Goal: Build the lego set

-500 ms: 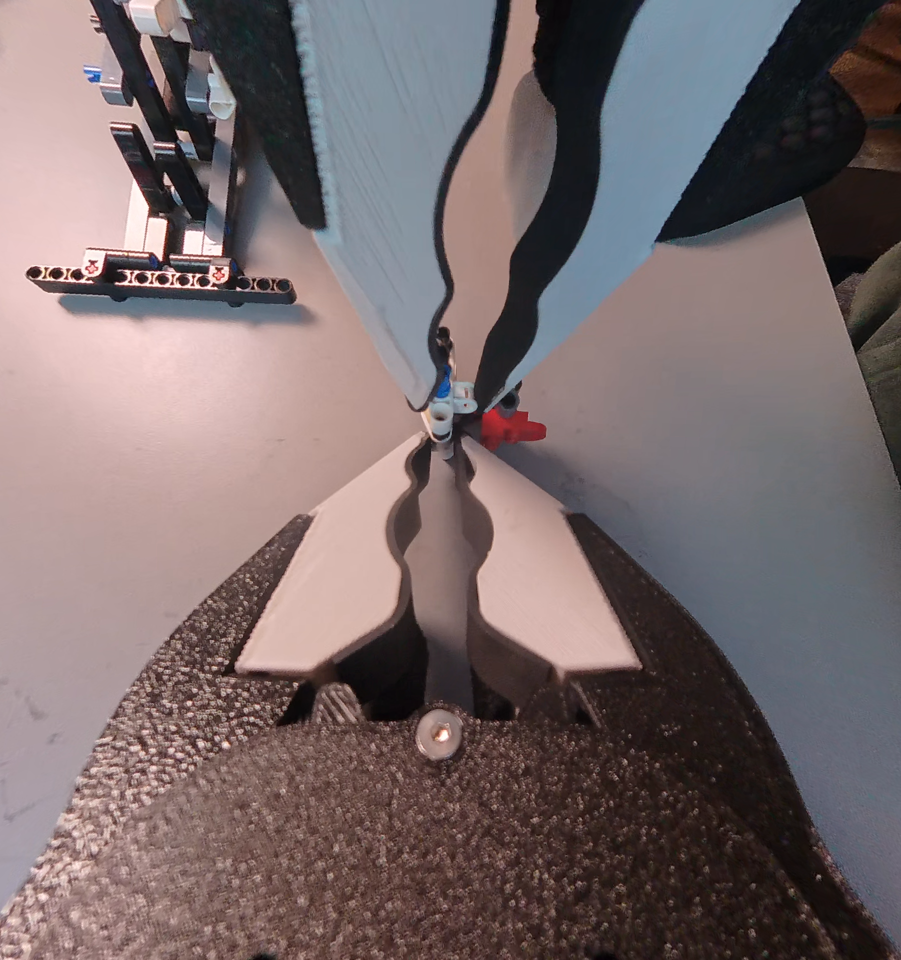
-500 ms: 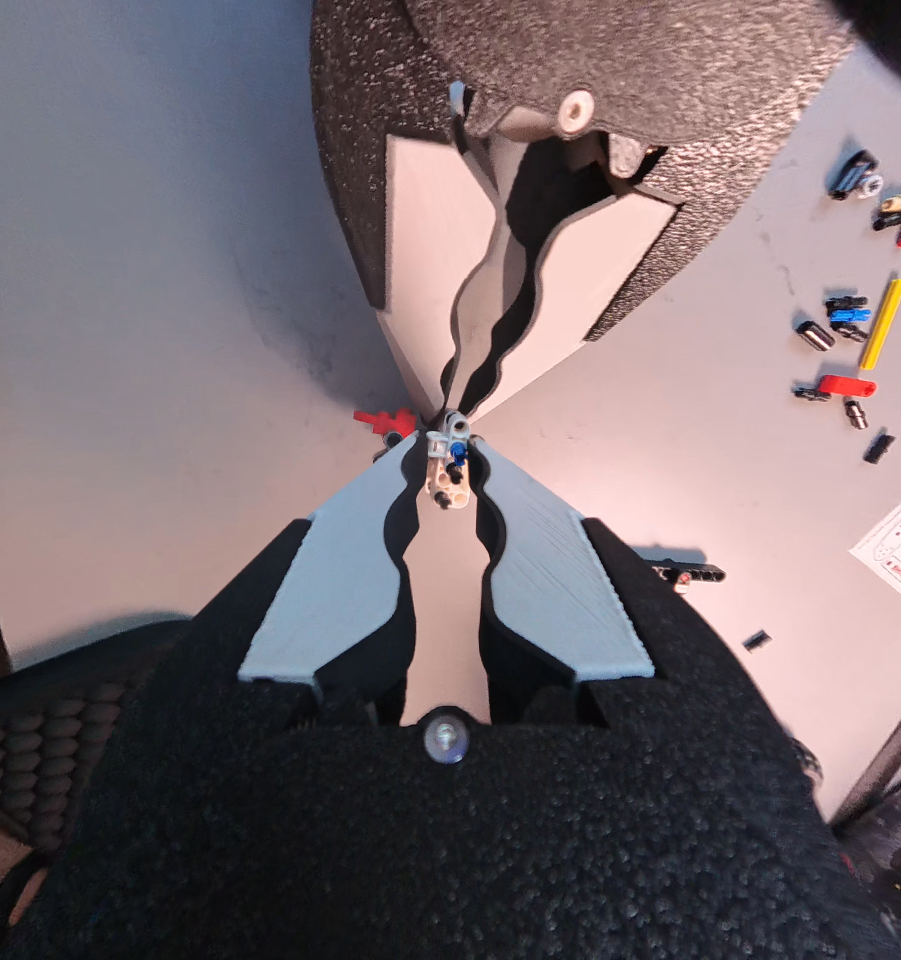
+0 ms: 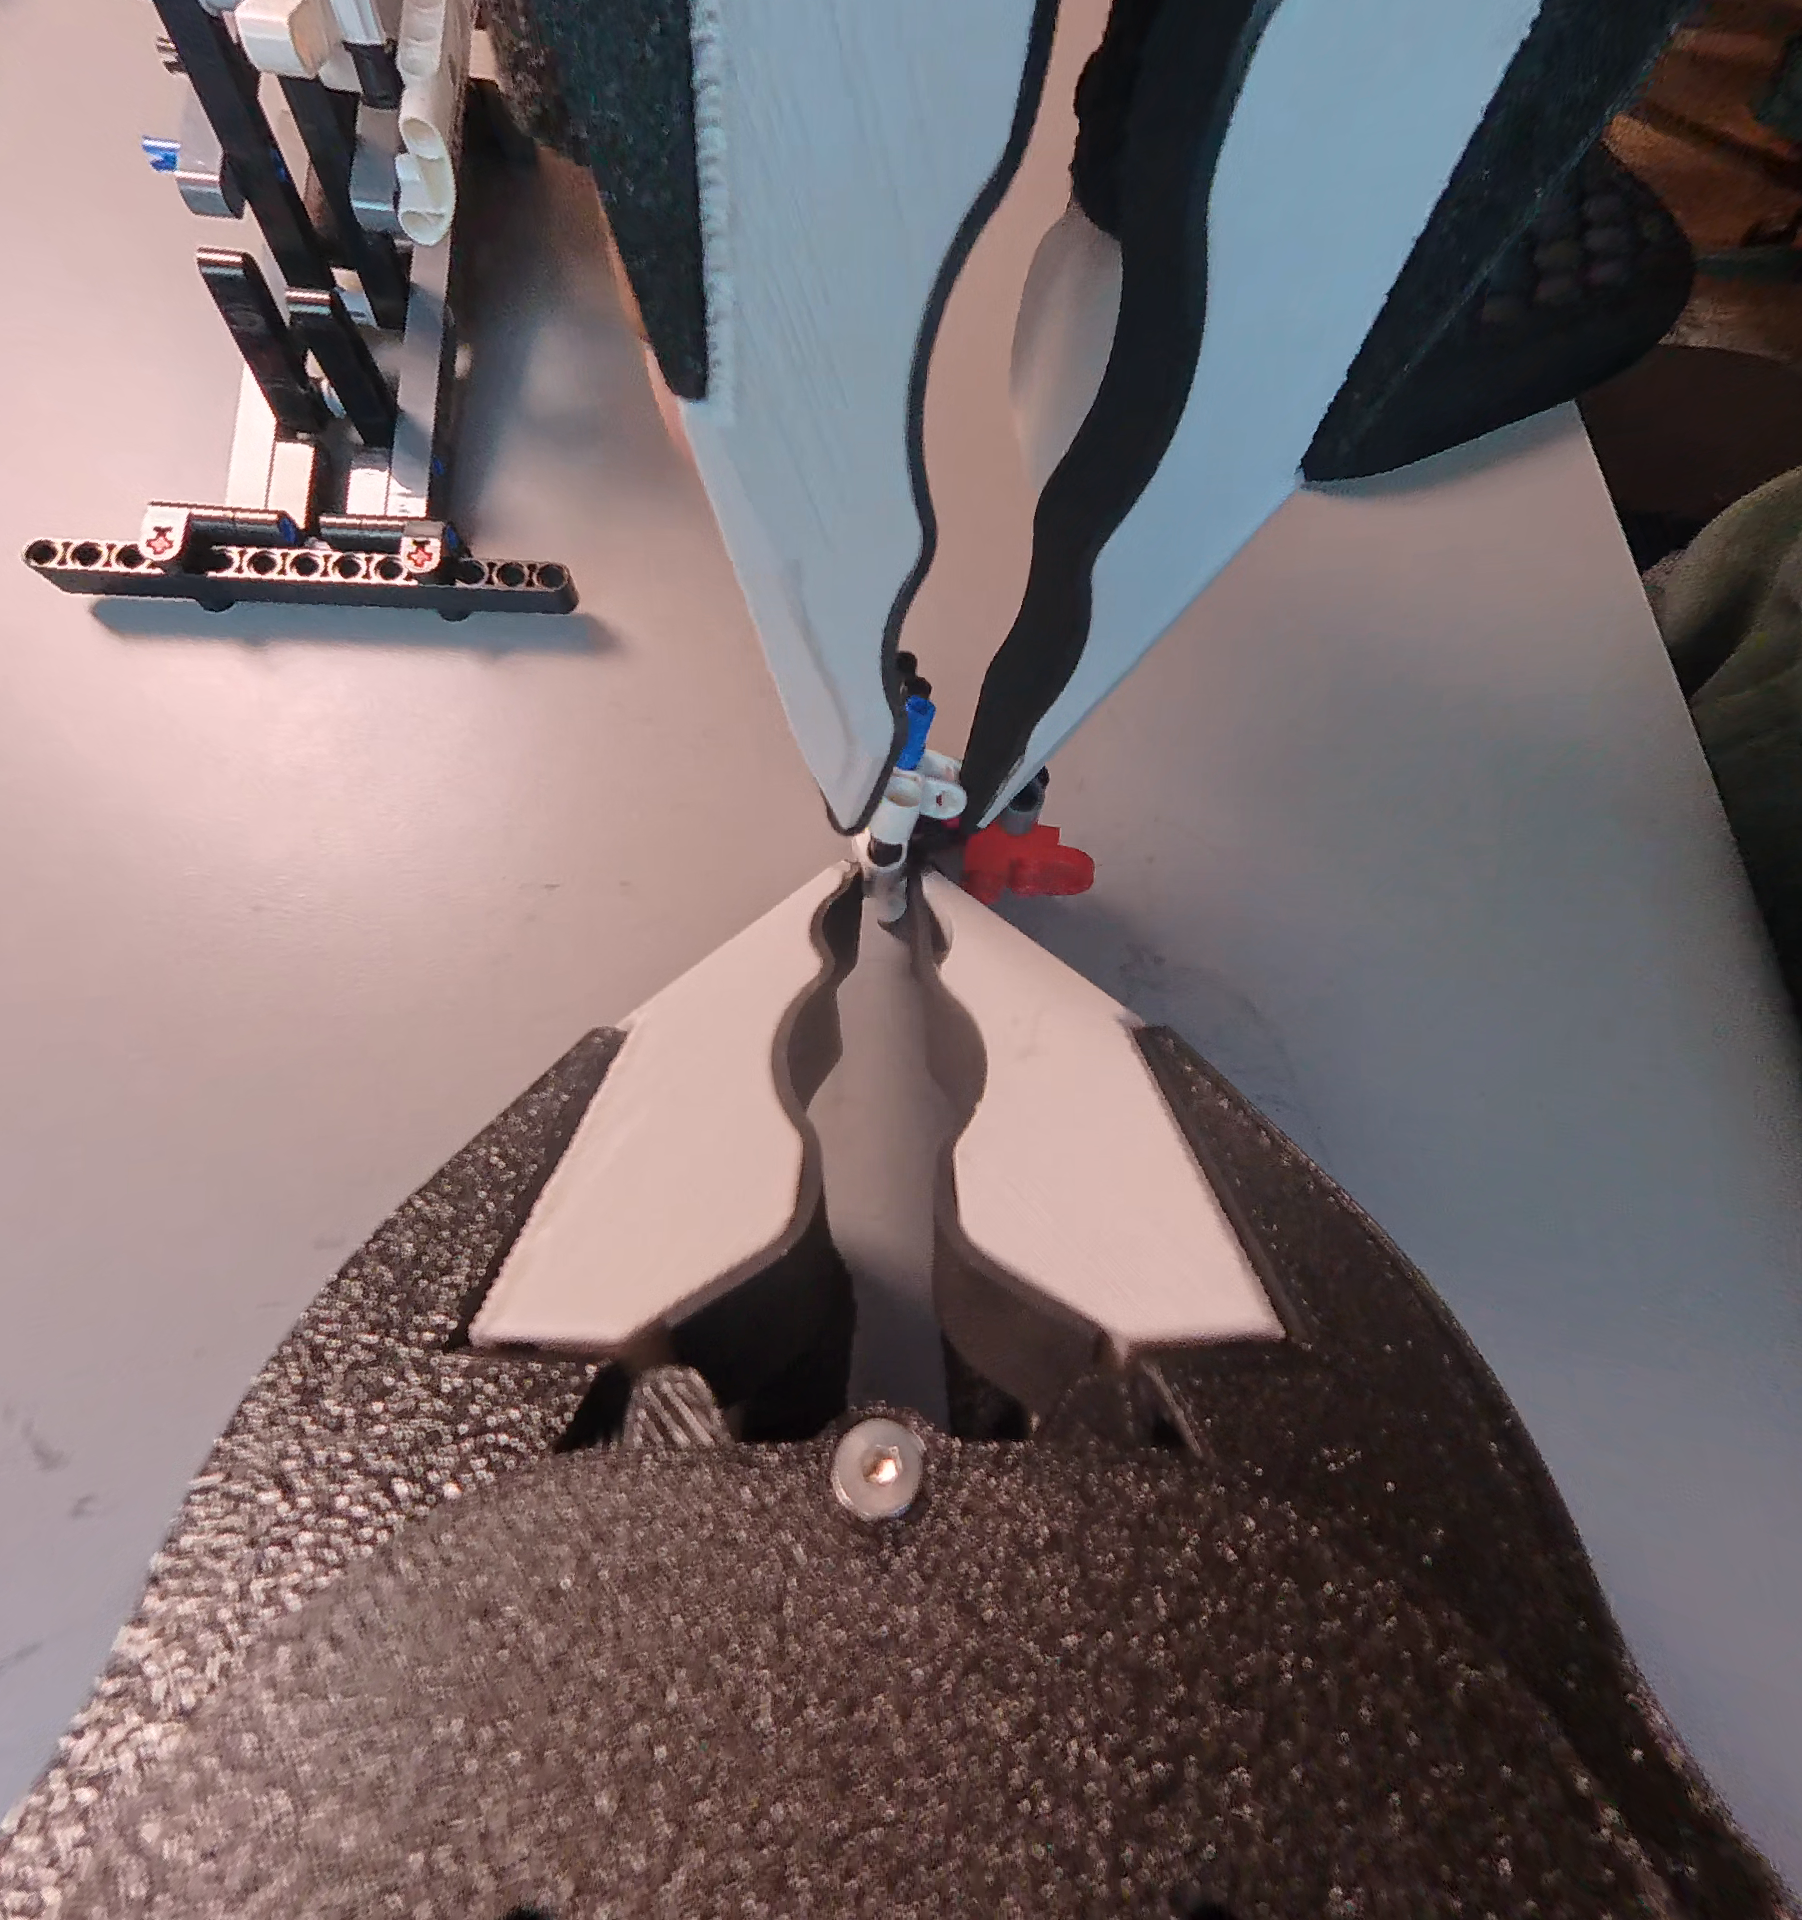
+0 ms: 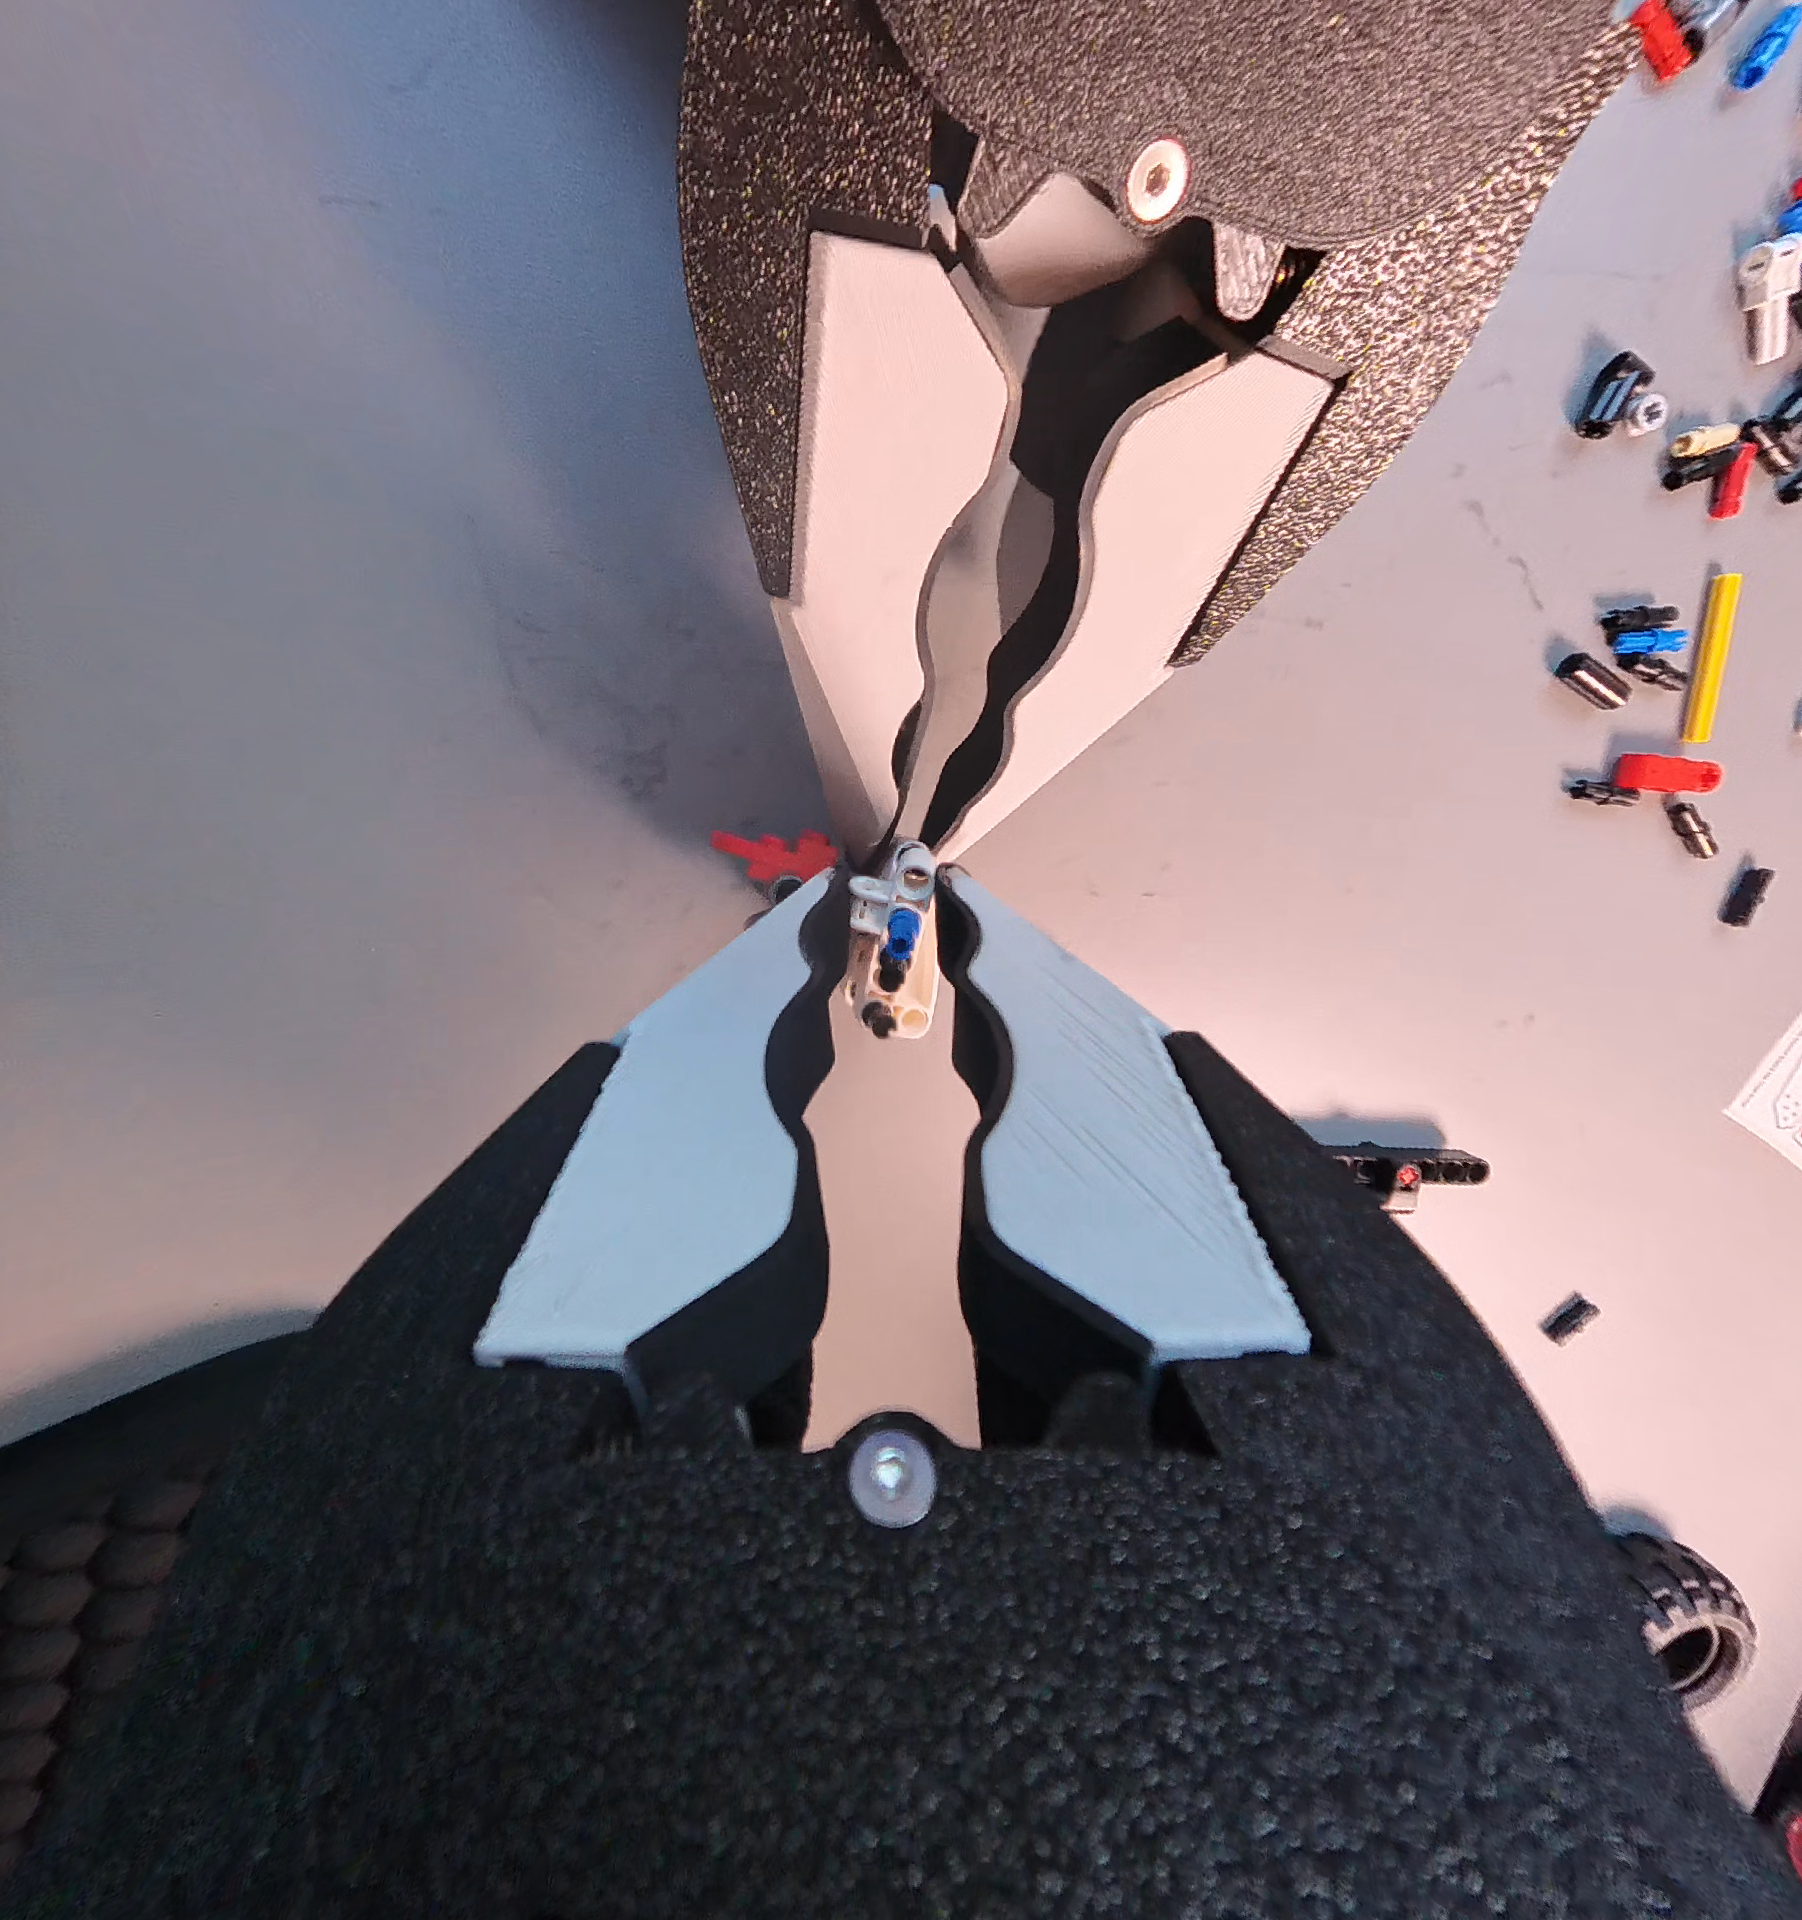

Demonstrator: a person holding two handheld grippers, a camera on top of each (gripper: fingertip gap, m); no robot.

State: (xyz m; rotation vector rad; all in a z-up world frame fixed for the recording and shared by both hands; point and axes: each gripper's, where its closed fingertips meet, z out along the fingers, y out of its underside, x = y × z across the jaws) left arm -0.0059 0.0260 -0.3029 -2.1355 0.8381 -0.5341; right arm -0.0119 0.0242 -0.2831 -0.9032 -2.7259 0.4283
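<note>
Jaws of left gripper (image 3: 892, 899) and right gripper (image 4: 889, 894) both clamp one small white assembly (image 4: 892, 956); red piece (image 3: 1027, 862) just beside it.

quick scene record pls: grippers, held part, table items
left gripper: shut on subassembly
right gripper: shut on subassembly
subassembly: small white piece with blue pin, held from opposite ends, tip to tip
red piece: on table just past the tips
black frame: far left in left view
loose parts: right side in right view, including yellow axle
</note>
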